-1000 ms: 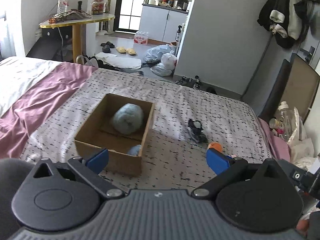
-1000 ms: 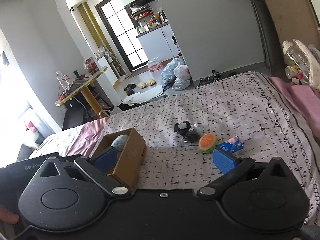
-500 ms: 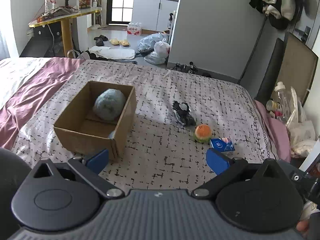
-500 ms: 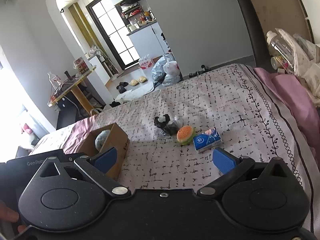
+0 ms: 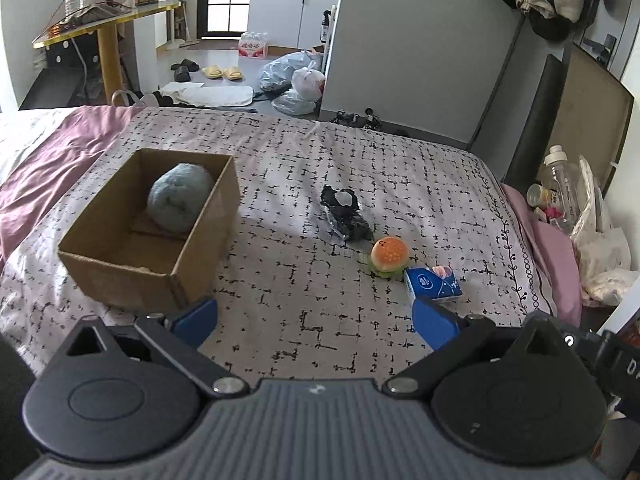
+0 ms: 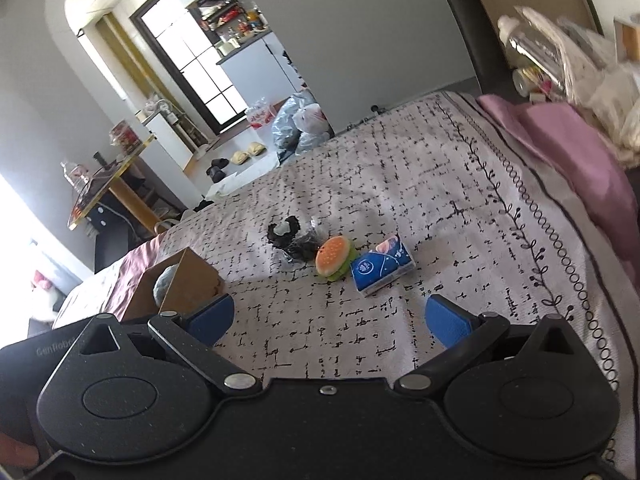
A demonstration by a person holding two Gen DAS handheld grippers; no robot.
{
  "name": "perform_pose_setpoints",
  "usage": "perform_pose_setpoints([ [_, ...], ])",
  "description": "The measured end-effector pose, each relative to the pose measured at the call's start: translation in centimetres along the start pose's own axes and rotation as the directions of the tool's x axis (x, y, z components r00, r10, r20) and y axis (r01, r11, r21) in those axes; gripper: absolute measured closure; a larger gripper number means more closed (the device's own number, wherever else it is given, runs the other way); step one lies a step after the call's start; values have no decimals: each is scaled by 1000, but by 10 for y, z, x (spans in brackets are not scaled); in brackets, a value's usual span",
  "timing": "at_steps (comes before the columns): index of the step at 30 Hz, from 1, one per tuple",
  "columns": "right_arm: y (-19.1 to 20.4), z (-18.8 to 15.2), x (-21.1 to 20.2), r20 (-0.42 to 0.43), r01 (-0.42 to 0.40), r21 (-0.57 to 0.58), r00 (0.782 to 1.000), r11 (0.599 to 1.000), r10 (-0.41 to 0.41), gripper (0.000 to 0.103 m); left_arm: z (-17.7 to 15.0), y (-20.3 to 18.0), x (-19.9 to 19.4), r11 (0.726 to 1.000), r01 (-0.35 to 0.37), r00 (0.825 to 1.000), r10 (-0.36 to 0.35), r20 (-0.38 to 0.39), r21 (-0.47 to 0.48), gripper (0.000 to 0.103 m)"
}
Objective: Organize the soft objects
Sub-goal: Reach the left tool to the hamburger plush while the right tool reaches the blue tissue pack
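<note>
Blue tissue pack (image 6: 383, 267) lies flat, long axis twd burger toy (image 6: 333, 257).

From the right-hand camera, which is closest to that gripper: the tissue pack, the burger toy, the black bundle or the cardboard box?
Right gripper, open above the bedspread:
1. Tissue pack, just ahead, slightly right.
2. Burger toy, touching the pack's left side.
3. Black bundle, behind the burger.
The cardboard box, far left, is too hard to rank against these.
</note>
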State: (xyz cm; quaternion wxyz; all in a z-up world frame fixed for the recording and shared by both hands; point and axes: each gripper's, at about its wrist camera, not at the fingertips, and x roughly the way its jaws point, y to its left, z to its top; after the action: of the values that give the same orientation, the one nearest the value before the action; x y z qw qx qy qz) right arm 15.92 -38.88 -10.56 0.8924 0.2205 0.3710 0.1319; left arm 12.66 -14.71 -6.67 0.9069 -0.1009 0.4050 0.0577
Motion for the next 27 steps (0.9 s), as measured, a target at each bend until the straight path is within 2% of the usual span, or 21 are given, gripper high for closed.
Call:
perform_pose_setpoints([
  [7, -20, 7, 30, -35, -9, 111, 999, 994, 13, 1, 6, -10, 27, 1000, 11, 1000, -11, -9, 12, 3],
  [11, -32, 11, 50, -60, 15, 171, 998, 985, -5, 1, 10, -16, 43, 1000, 23, 1000, -22, -14, 15, 3],
  [16, -42, 14, 69, -81, 39, 195, 996, 980, -24, 1, 14, -22, 66, 999, 33, 999, -32, -32, 23, 6],
  [19, -47, 16, 80, -88, 55, 203, 995, 978, -38, 2, 15, -24, 81, 999, 27, 999, -26, -46, 21, 12],
  [23, -55, 18, 94, -94, 56, 224, 995, 973, -35, 9, 17, -26, 101, 1000, 25, 997, -25, -73, 1, 16],
  [27, -65, 19, 107, -104, 58, 269, 994, 962, -31, 13, 20, -30, 117, 1000, 28, 996, -28, -83, 5, 18],
])
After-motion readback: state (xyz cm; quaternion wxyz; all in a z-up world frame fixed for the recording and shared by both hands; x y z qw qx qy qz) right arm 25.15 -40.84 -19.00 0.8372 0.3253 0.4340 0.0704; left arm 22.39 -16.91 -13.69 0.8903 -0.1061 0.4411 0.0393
